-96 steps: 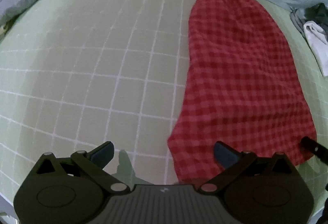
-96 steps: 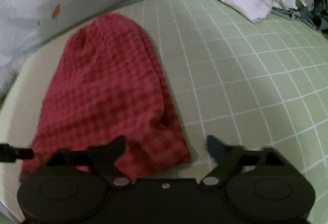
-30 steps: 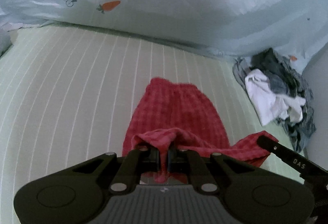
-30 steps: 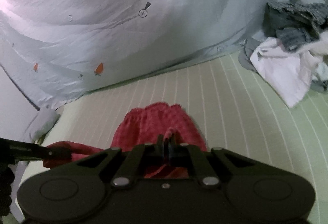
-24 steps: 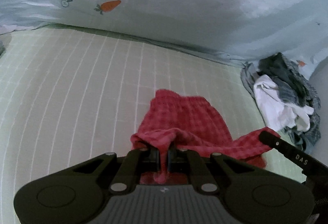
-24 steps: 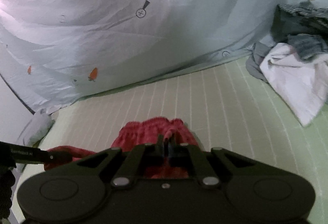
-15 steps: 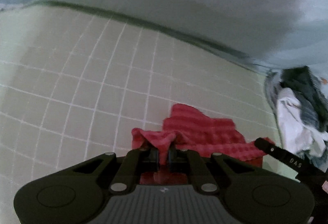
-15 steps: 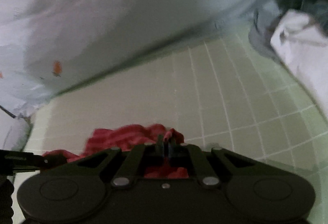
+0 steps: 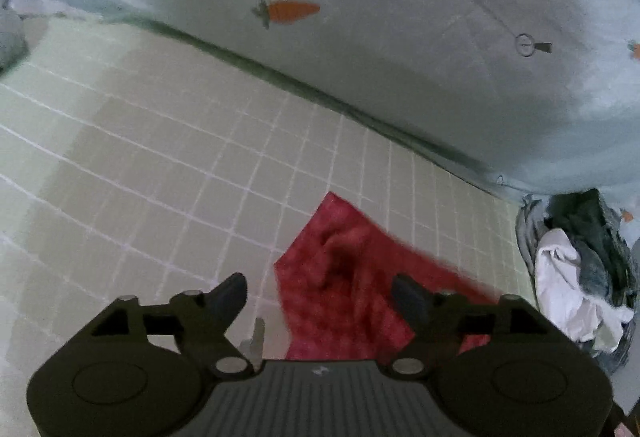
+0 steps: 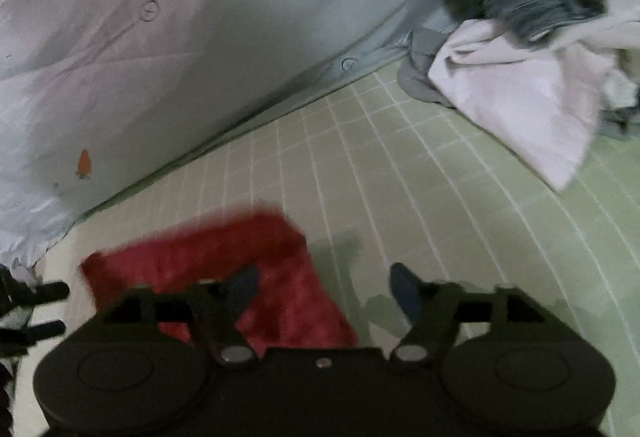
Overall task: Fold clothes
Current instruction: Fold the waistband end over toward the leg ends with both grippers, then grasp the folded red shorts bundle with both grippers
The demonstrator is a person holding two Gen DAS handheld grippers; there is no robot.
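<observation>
The red checked garment (image 9: 344, 277) lies folded over on the green grid bedsheet (image 9: 160, 157). My left gripper (image 9: 320, 295) is open and empty just above its left edge. In the right wrist view the garment (image 10: 224, 257) lies low and left, blurred. My right gripper (image 10: 324, 289) is open and empty over its right edge. The left gripper's fingertips (image 10: 48, 291) show at the far left edge of that view.
A pile of white, grey and dark clothes (image 9: 576, 277) lies at the right on the bed, also in the right wrist view (image 10: 532, 69). A pale blue quilt with carrot prints (image 9: 360, 17) bounds the far side of the sheet.
Both grippers carried the garment's near corners forward over its far end, then opened and let go. The garment now lies doubled over on the sheet.
</observation>
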